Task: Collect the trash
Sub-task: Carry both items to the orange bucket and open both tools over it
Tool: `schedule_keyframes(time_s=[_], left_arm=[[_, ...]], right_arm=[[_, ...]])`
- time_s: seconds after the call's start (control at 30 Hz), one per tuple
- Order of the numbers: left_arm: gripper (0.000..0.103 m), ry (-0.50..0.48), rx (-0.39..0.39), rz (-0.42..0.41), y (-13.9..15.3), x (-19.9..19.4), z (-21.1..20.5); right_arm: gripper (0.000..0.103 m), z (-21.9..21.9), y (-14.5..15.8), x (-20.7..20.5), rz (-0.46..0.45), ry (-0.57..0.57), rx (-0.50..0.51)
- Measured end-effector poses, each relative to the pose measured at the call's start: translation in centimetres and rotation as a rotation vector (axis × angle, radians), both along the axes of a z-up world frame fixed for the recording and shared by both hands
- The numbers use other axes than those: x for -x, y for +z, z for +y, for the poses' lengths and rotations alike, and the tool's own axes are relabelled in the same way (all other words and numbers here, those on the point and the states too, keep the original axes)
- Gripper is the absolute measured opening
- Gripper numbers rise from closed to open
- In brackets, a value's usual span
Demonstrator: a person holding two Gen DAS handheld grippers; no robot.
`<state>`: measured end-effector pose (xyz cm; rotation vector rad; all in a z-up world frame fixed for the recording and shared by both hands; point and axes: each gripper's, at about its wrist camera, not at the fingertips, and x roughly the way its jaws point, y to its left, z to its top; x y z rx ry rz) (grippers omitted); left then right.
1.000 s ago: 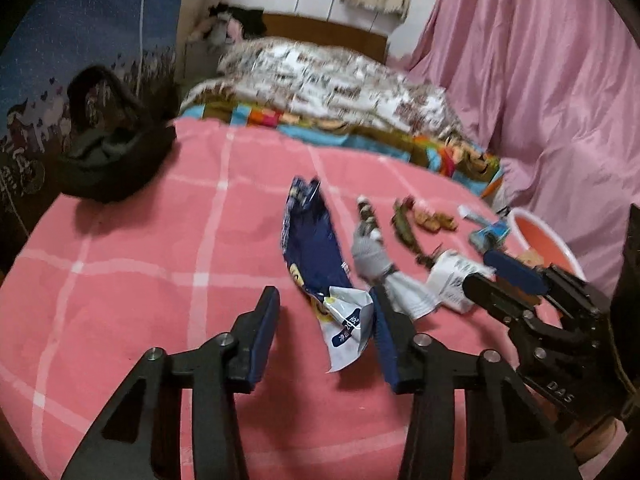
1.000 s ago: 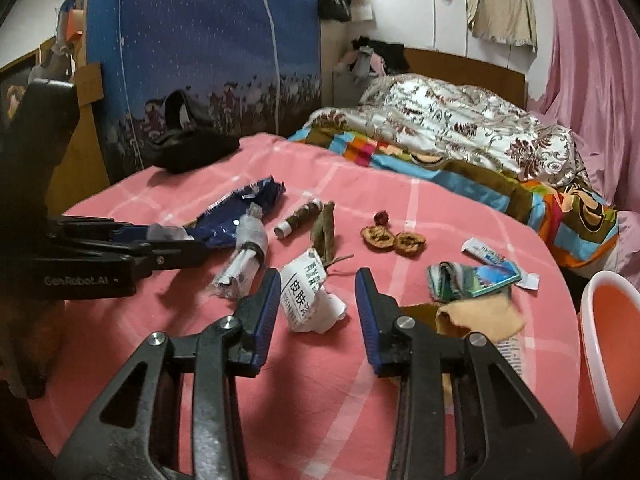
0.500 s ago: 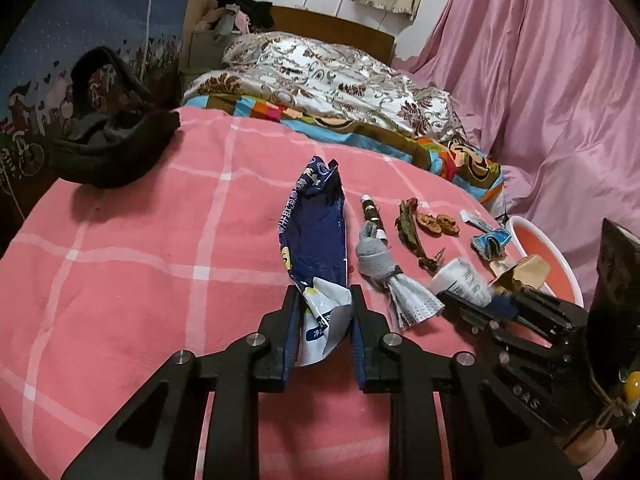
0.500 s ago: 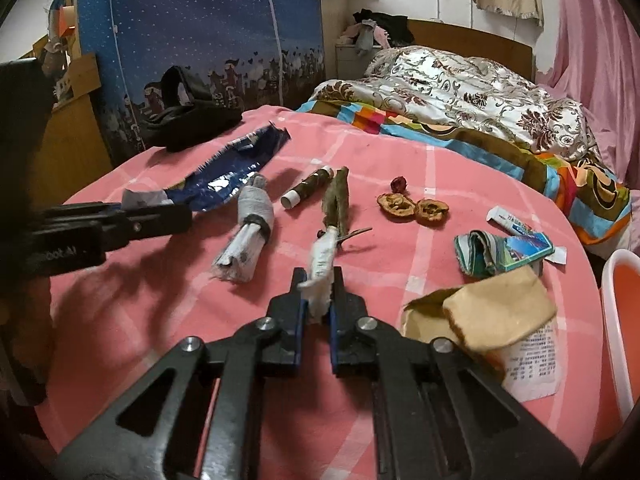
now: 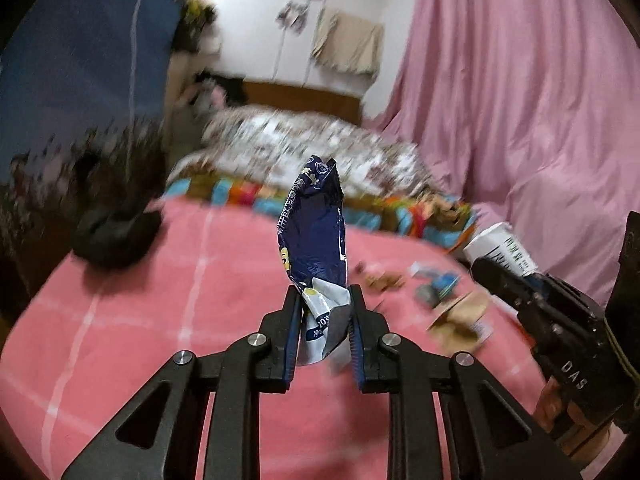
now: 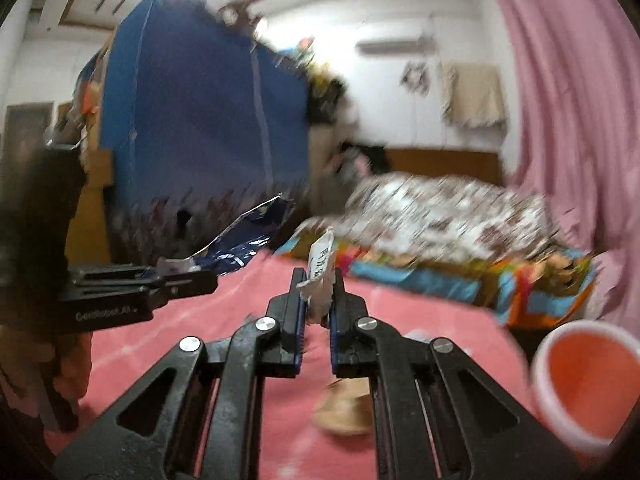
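My left claw (image 5: 323,320) pinched the blue wrapper (image 5: 316,220), my right claw (image 6: 318,296) the white paper (image 6: 320,264) (both thinly); either could slip before reaching the bin (image 6: 576,384).

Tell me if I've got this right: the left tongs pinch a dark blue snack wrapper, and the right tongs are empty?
Not quite. The left tongs do pinch the dark blue snack wrapper, but the right tongs are not empty: they are shut on a crumpled white paper scrap, as the right wrist view shows.
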<state>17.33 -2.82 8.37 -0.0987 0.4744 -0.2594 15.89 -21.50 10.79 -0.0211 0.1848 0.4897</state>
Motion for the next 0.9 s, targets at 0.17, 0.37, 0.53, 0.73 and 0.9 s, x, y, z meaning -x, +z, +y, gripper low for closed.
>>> schedule_keyframes(time_s=[0.17, 0.37, 0.53, 0.73, 0.9], left_arm=[[0.019, -0.121, -0.015, -0.153, 2.7, -0.1, -5.3], [0.019, -0.271, -0.018, -0.235, 4.2, -1.0, -12.7], [0.019, -0.371, -0.019, -0.190, 3.9, -3.5, -18.4], [0.019, -0.463, -0.045, -0.101, 2.5, -6.2, -24.7], [0.019, -0.502, -0.056, 0.011, 0.7, -8.3, -28.2]], right_arm=[[0.018, -4.9, 2.8, 0.0, -0.108, -0.151, -0.009], [0.018, -11.3, 4.4, -0.5, -0.156, -0.307, -0.033], [0.018, -16.0, 3.5, -1.1, -0.114, -0.429, -0.047], [0.018, -19.7, 1.5, -2.5, 0.002, -0.512, -0.060], [0.018, -22.0, -0.3, -4.4, 0.103, -0.561, -0.056]])
